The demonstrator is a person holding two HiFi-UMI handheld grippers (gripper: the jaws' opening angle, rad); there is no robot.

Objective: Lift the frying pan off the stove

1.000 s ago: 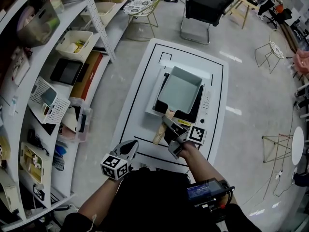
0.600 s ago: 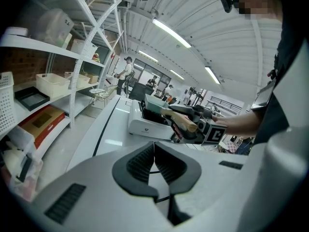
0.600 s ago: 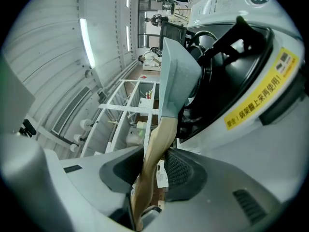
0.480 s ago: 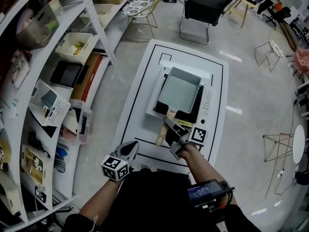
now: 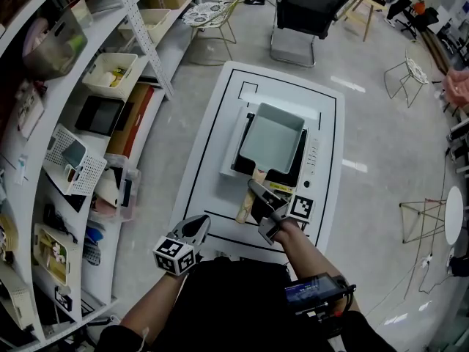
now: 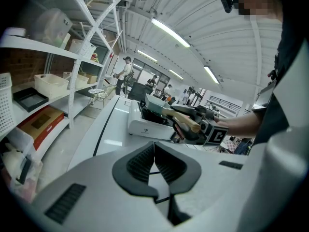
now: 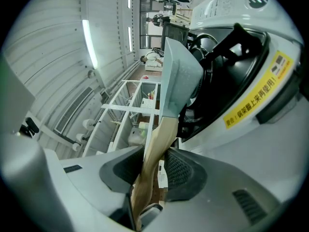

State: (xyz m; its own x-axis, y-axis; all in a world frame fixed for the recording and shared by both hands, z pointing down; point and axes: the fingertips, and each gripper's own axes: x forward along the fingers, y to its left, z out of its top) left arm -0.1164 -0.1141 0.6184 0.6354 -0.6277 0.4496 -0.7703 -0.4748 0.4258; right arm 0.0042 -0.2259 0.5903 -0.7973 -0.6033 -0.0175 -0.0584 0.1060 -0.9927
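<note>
While the frying pan (image 5: 272,138) sat on the stove (image 5: 313,155), your right tool (image 5: 255,191) had just been closing onto its wooden handle (image 5: 243,205), and your left tool (image 5: 196,227) hung empty, jaws together. The grasp looked set, so a level lift should come next.

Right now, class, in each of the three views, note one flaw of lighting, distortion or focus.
Head view: fisheye bows the shelves; glare patches on the floor. Left gripper view: dark rounded corners, light strip blown out. Right gripper view: the near handle looks soft, the yellow label sharp.
</note>
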